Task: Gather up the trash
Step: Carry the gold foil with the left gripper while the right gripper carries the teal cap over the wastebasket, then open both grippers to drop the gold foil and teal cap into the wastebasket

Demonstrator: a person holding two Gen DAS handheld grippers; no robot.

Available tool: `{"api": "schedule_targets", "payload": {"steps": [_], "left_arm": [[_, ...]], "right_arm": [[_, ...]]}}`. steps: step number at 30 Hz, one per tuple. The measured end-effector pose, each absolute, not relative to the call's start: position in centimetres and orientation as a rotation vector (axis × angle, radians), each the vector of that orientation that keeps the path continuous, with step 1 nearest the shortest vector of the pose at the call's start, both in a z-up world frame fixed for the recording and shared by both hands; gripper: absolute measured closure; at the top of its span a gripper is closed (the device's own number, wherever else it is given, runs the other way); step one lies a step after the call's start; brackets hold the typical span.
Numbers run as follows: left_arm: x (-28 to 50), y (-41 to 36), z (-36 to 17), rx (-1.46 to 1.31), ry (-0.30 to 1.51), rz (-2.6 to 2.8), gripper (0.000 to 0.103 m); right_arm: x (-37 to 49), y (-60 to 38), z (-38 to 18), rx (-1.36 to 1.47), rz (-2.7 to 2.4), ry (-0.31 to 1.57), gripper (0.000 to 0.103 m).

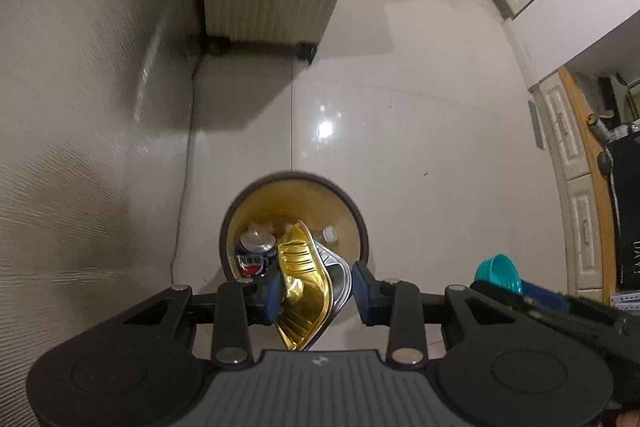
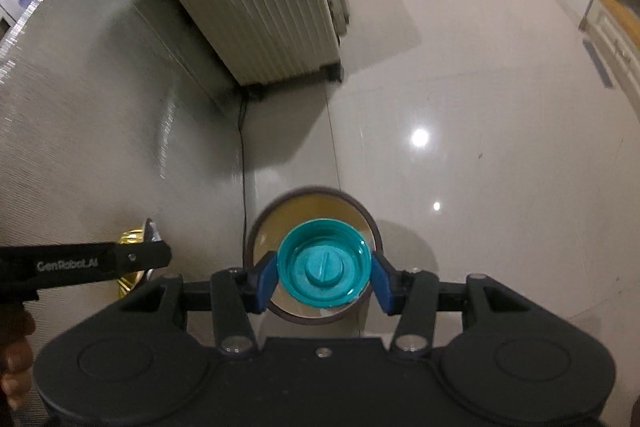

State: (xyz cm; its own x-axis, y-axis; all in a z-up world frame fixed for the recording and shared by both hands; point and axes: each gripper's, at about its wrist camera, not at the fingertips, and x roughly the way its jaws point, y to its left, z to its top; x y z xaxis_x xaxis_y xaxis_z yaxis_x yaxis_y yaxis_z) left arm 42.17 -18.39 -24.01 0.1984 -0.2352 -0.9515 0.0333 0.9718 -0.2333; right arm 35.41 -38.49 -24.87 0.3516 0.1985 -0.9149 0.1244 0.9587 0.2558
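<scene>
Both hands loaded, both over the bin.

Left gripper (image 1: 316,293): fingers narrowed to a partial gap, holding a crumpled gold foil tray (image 1: 305,291). The near-side pad presses the crushed wall; the far finger (image 1: 366,293) seems to stand off the silver rim, so I judge the tray wedged rather than squarely clamped. It hangs edge-down, tip reaching beyond the fingertips over the trash bin (image 1: 294,223). I hold it that way so it falls narrow-end first.

Right gripper (image 2: 325,277): fingers about half open, closed on a teal cup (image 2: 324,275) by opposite sides of its rim. The mouth faces the camera, so the base presumably points at the trash bin (image 2: 314,205) beyond the fingertips. A rim grip keeps it centred for a straight drop.

View differences:
- Left wrist view sees into the bin: a soda can (image 1: 253,255) and what look like bottle caps already there. The teal cup appears off to the right of my fingers.
- Right wrist view: the cup hides the bin's contents; only the rim and inner wall show. It does show the left gripper from the side, foil poking out, and the person's hand (image 2: 16,359) behind it.

Neither item released yet.
</scene>
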Motion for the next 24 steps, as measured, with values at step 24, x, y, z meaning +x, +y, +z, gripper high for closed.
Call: {"api": "schedule_targets", "payload": {"steps": [24], "left_arm": [[51.3,-20.2,-47.2,-0.295,1.459,-0.14,0.027]], "right_arm": [[40.6,-39.0,-42.4,0.403,0.063,1.252,0.053]]}}
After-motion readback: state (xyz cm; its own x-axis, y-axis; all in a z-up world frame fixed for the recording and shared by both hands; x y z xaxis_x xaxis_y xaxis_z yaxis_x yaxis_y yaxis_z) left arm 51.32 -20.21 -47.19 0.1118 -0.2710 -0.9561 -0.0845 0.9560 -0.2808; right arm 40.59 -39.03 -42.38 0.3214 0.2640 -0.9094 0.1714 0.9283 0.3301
